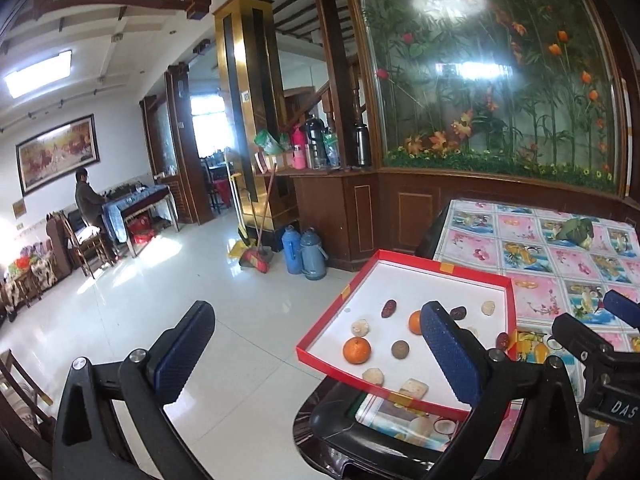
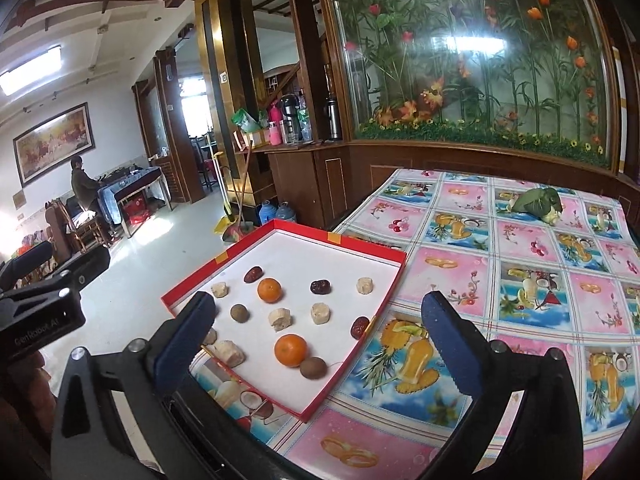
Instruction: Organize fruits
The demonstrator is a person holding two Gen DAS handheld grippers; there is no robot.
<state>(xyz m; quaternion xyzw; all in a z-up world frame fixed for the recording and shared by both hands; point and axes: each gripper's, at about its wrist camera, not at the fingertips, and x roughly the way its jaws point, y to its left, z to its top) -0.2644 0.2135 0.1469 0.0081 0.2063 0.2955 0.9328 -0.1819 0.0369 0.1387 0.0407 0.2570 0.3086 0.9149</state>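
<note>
The table (image 2: 480,264) wears a fruit-print cloth, and a green bundle (image 2: 538,202) lies at its far side. At the near-left corner sits a red tray (image 2: 384,312) with a white floor. In it lie two oranges (image 2: 291,350), pale pieces (image 2: 280,319), brown round fruits (image 2: 313,367) and dark red dates (image 2: 319,287), mostly apart. The left gripper (image 1: 320,344) and right gripper (image 2: 320,332) hang spread wide, holding nothing.

Tablecloth (image 2: 520,240) right of tray (image 2: 384,304) bare (mostly).
</note>
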